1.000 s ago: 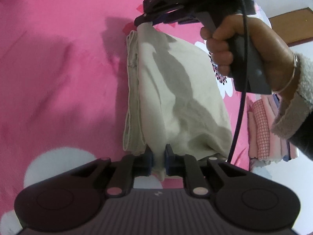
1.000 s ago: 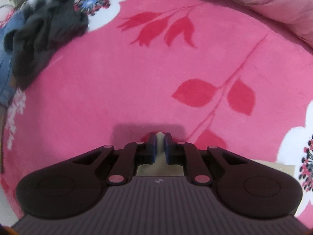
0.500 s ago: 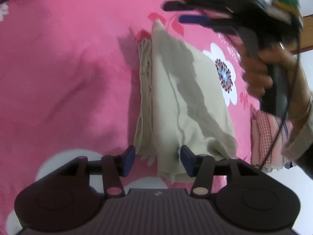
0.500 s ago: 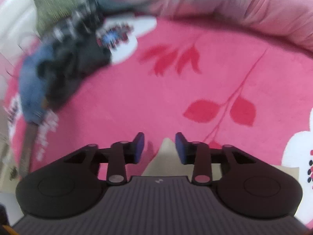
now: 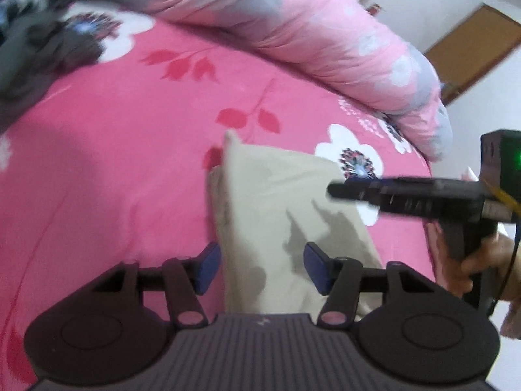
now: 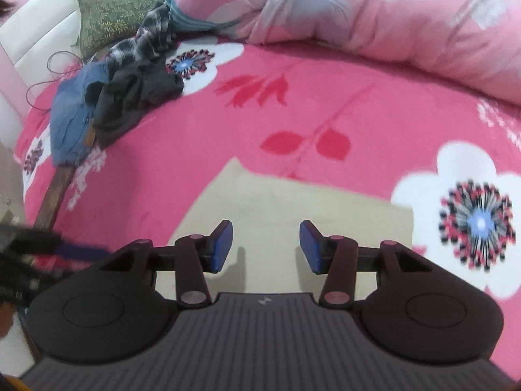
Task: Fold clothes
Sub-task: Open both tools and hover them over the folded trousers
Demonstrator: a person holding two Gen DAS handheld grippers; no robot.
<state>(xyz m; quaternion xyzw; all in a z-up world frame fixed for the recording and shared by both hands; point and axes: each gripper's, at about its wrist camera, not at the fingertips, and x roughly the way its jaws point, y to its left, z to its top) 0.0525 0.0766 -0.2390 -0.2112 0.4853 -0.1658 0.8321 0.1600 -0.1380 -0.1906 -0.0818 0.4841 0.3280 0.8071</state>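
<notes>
A folded beige cloth (image 5: 276, 202) lies flat on the pink flowered bedspread (image 5: 114, 169). It also shows in the right wrist view (image 6: 293, 205). My left gripper (image 5: 260, 268) is open and empty, raised above the near end of the cloth. My right gripper (image 6: 265, 247) is open and empty, raised above the cloth's middle. In the left wrist view the right gripper (image 5: 335, 190) reaches in from the right, over the cloth's right edge.
A pile of dark, checked and denim clothes (image 6: 123, 88) lies at the far left of the bed. A rolled pink quilt (image 6: 390, 22) runs along the back. A green cushion (image 6: 110, 19) leans on the white headboard (image 6: 32, 32).
Both grippers opened and let go of the beige cloth, then lifted and drew back. The cloth now lies folded on the bed.
</notes>
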